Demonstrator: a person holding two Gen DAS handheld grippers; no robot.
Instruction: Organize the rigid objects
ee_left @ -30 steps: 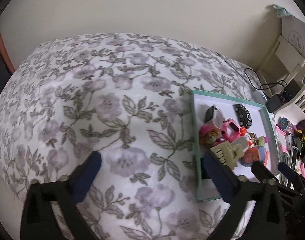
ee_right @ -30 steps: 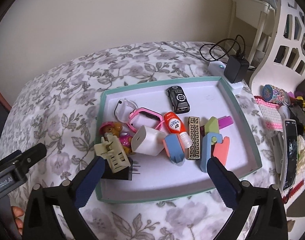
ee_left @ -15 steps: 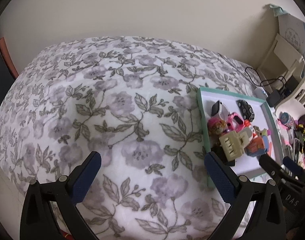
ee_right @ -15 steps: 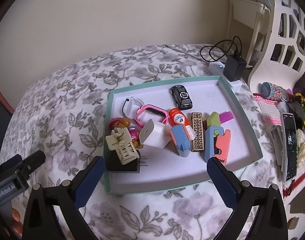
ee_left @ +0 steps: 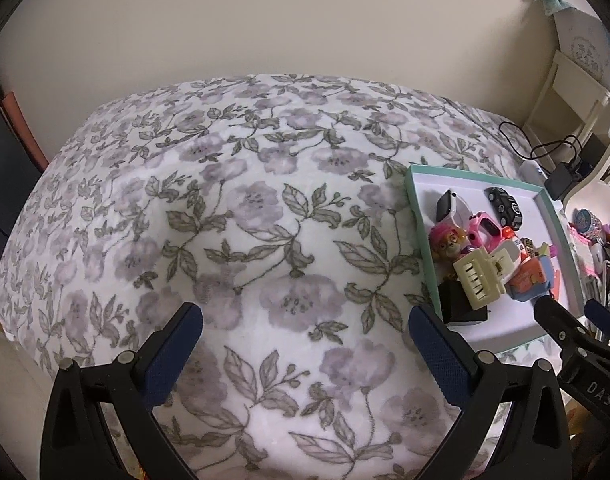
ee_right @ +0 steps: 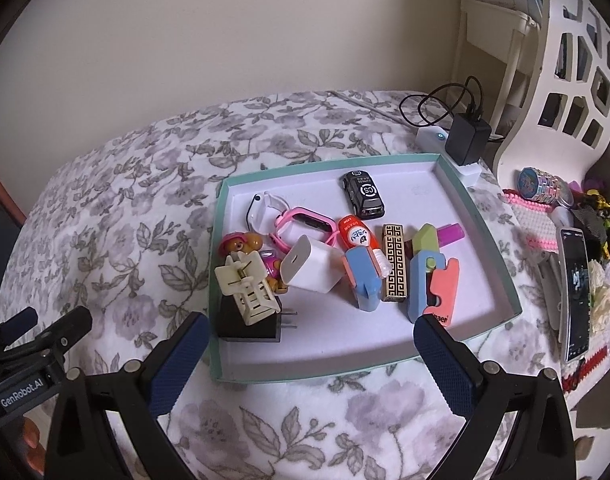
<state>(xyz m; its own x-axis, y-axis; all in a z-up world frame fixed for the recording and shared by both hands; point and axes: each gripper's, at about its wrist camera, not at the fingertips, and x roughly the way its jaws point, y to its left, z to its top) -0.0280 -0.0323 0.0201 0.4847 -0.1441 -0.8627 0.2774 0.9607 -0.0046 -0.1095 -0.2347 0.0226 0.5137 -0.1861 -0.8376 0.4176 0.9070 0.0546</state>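
Observation:
A teal-rimmed white tray (ee_right: 489,240) (ee_left: 415,200) lies on the floral bedspread and holds several small items: a cream hair claw (ee_right: 247,286) on a black plug adapter (ee_right: 251,326), a pup figurine (ee_right: 237,242), a white charger cube (ee_right: 313,266), a pink watch (ee_right: 301,220), a black toy car (ee_right: 363,192), an orange tube (ee_right: 355,234) and a gold-patterned lighter (ee_right: 393,266). My right gripper (ee_right: 309,356) hovers open just before the tray's near edge. My left gripper (ee_left: 305,344) is open over bare bedspread, left of the tray. Both hold nothing.
A black power adapter (ee_right: 467,140) with its cable sits behind the tray's far right corner. To the right lie a phone (ee_right: 575,292), pink beads (ee_right: 529,204) and other clutter beside a white cut-out chair back (ee_right: 569,80). The wall stands behind the bed.
Both grippers have pulled back and risen, so the tray and the bedspread look smaller and farther. The items in the tray have not moved. Both grippers stay open.

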